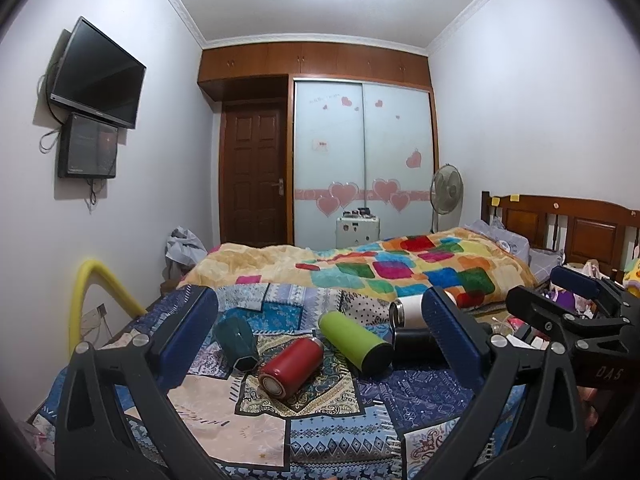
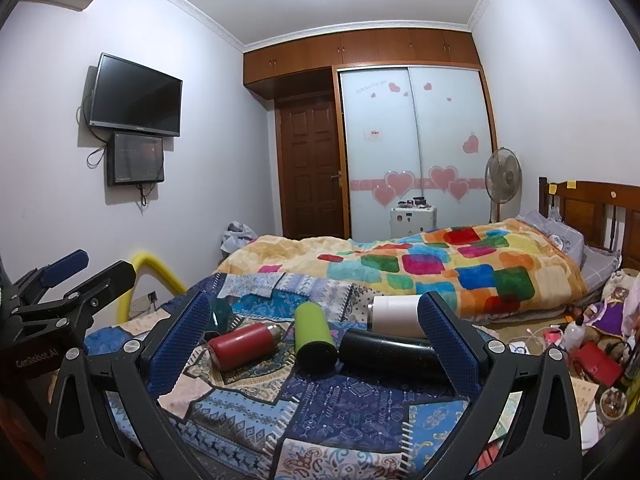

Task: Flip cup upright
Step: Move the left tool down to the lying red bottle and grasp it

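Left gripper (image 1: 320, 340) hovers level above the patchwork bedspread (image 1: 352, 408), jaws wide apart, nothing held. Right gripper (image 2: 316, 344) same pose, jaws spread, empty.

Five cups lie on their sides between the fingers:
- dark green faceted cup (image 1: 236, 342), mouth toward 5 o'clock
- red cylindrical steel flask (image 1: 290, 368), axis 1–7 o'clock, base at 7
- lime-green cylindrical tumbler (image 1: 354, 340), axis 10–4 o'clock
- white steel-rimmed cup (image 1: 408, 311), rim at 9 o'clock
- black cylindrical cup (image 2: 388, 354), lying across at 3 o'clock

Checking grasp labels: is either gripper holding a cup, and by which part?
Nothing is held. The left gripper and right gripper are both open.
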Tool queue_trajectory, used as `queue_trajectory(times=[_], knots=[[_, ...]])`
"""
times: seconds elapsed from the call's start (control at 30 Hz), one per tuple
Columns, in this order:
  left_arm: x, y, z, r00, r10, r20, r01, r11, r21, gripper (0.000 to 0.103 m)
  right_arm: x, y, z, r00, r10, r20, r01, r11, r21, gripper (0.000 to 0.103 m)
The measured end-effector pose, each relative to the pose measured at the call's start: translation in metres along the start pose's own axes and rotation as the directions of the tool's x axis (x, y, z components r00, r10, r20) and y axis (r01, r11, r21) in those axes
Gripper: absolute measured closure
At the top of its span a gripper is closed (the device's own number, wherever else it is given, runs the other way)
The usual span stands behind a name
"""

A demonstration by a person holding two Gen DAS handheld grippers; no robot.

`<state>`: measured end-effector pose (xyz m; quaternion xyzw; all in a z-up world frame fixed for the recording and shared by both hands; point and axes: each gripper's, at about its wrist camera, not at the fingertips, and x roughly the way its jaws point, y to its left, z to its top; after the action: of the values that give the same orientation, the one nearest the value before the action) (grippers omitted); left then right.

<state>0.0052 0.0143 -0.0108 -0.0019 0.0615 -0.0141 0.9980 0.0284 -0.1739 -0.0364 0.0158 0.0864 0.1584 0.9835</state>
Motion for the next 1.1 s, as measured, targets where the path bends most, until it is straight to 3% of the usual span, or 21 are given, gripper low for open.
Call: queue_trajectory(times=[0.23, 0.4, 0.5, 0.63, 1.1], knots=[[0.061, 0.003, -0.01, 0.99, -0.016, -0.141, 0.024, 0.998, 0.056, 0.0, 0.025, -0.014, -0.012, 0.998, -0.019, -0.064, 0.02, 1.0, 0.008, 0.0], [0.116, 0.009, -0.028, 0.959, -0.043, -0.281, 0.07, 0.994, 0.084, 0.002, 0.044, -0.025, -0.021, 0.994, -0.034, -0.106, 0.034, 0.999, 0.005, 0.0], [0.147, 0.017, -0.042, 0.93, -0.043, -0.365, 0.085, 0.991, 0.1, 0.016, 0.056, -0.031, -0.027, 0.99, -0.047, -0.134, 0.048, 0.999, -0.001, 0.0], [0.19, 0.032, -0.059, 0.875, -0.08, -0.478, 0.129, 0.989, 0.072, 0.028, 0.073, -0.04, -0.036, 0.983, -0.053, -0.178, 0.055, 0.998, 0.008, 0.0], [0.273, 0.045, -0.099, 0.715, -0.129, -0.688, 0.219, 0.975, 0.044, 0.034, 0.104, -0.047, -0.053, 0.966, -0.044, -0.255, 0.049, 0.999, 0.013, 0.0]])
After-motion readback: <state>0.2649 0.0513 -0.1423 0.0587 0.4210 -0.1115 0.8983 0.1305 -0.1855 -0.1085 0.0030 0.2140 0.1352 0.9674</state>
